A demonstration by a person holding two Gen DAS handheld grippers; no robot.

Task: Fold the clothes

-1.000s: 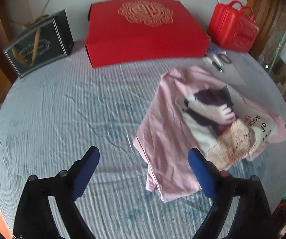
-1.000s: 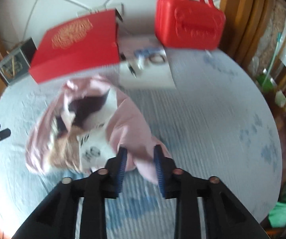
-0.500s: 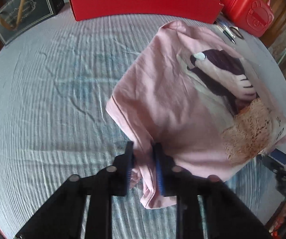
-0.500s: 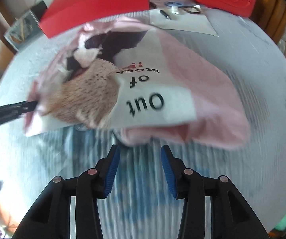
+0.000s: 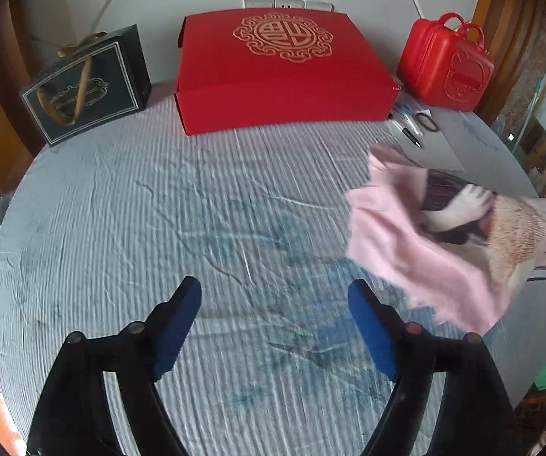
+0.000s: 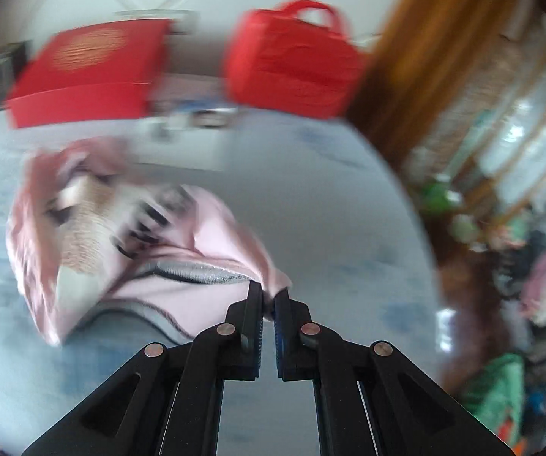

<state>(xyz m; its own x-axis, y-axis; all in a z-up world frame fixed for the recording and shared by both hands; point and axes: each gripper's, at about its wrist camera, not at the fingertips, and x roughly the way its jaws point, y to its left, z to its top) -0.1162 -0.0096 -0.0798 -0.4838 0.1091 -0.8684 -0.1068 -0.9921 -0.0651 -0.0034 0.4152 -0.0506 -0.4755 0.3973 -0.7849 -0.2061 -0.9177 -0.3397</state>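
Left hand-held gripper (image 5: 273,319): jaws just reopening, standing wide and empty, having released the hem. Right hand-held gripper (image 6: 268,296): jaws just closing, now pinching the pink printed T-shirt (image 5: 436,243) and dragging it rightward across the bed (image 5: 159,197); folding hardly begun. Beyond: red gift box (image 5: 280,72), red case (image 5: 445,62).

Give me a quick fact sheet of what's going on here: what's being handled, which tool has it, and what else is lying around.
garment: pink shirt with an animal print, bunched, partly lifted off the bed
right gripper: shut on an edge of the pink shirt, having just closed
left gripper: open, nothing between its jaws, having just opened
surface: grey ribbed bedspread
behind: red box, red case, dark gift bag
small items: pens near the red case
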